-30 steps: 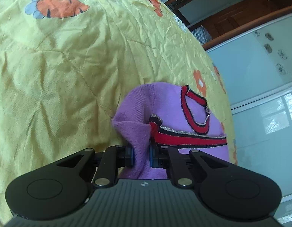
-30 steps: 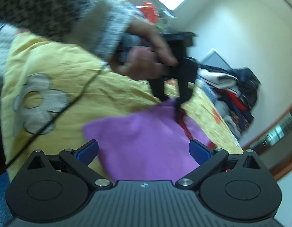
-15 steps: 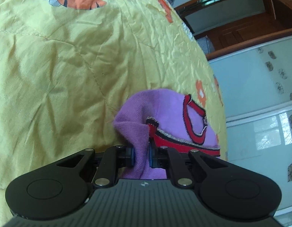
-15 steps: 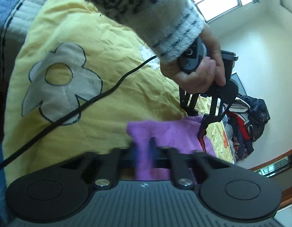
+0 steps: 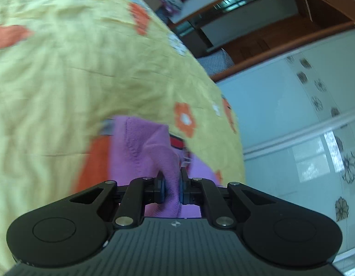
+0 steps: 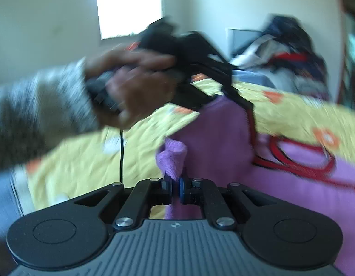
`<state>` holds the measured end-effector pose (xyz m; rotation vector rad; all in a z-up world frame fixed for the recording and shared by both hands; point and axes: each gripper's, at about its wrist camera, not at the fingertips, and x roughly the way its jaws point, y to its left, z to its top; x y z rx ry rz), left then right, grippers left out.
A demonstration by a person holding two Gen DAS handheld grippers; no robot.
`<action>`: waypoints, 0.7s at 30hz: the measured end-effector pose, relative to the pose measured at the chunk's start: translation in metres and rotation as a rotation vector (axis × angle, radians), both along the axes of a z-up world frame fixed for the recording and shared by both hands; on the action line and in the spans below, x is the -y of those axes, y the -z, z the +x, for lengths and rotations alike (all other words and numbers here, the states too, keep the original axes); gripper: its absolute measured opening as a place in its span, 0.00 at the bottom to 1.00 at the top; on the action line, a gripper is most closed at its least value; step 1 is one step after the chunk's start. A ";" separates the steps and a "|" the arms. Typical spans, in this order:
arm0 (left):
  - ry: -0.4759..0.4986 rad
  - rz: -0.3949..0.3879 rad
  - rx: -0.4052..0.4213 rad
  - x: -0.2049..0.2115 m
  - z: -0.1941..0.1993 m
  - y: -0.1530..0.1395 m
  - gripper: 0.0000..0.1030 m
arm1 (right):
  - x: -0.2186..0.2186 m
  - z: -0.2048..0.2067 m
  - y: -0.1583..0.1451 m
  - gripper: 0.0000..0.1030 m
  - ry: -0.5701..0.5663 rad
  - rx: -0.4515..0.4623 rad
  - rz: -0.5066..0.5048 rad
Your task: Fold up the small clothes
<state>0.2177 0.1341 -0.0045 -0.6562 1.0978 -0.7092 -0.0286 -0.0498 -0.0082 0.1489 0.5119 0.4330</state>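
A small purple knit top [image 5: 140,145] with red and black trim [image 6: 299,161] lies on a yellow quilt [image 5: 62,73]. My left gripper [image 5: 171,187] is shut on a fold of the purple fabric. My right gripper [image 6: 175,187] is shut on another bunched edge of the same top [image 6: 211,138]. In the right wrist view the left gripper [image 6: 248,104] and the hand [image 6: 136,80] holding it lift the cloth from above. Both views are blurred by motion.
The quilt [image 6: 80,156] has orange flower and carrot patches [image 5: 184,119]. A pile of clothes [image 6: 287,55] sits at the far end of the bed. White glass wardrobe doors [image 5: 303,126] stand beyond the bed's edge. A black cable [image 6: 121,151] hangs from the left hand.
My right gripper went from open to shut on the top's edge. Both grippers have lifted and swung the purple top, so the cloth now hangs raised between them.
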 end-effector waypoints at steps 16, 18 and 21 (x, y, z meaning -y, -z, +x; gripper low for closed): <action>0.250 0.319 0.002 0.213 -0.015 0.041 0.03 | 0.179 -0.040 0.061 0.05 0.299 -0.166 0.428; 0.272 0.440 0.053 0.215 -0.019 0.036 0.03 | 0.169 -0.041 0.062 0.05 0.274 -0.177 0.398; 0.306 0.535 0.085 0.213 -0.022 0.030 0.07 | 0.160 -0.048 0.064 0.05 0.253 -0.179 0.385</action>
